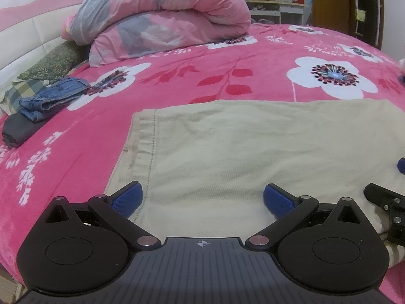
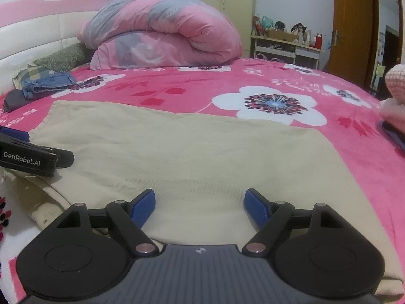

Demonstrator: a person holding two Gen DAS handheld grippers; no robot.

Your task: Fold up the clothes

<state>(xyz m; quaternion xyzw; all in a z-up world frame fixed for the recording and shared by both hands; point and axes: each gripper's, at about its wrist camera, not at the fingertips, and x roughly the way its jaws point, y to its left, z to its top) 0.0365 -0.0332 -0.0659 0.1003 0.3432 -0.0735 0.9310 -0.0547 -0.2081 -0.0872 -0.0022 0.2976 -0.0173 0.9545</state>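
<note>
Pinching only the top layer risks a skewed fold: both the left gripper (image 1: 202, 200) and right gripper (image 2: 200, 206) hover released over the near edge of the beige trousers (image 1: 253, 147).

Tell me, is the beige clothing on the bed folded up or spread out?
Partly folded, lying flat. The beige garment is a smooth rectangle on the pink bedspread, with another layer peeking out underneath.

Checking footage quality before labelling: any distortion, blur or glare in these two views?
Left wrist: strong fisheye bowing, dark corners, beige garment sharp, shelf soft. Right wrist: same bowing, door curved, pink knit object blurred at edge. No glare; soft, even light.
</note>
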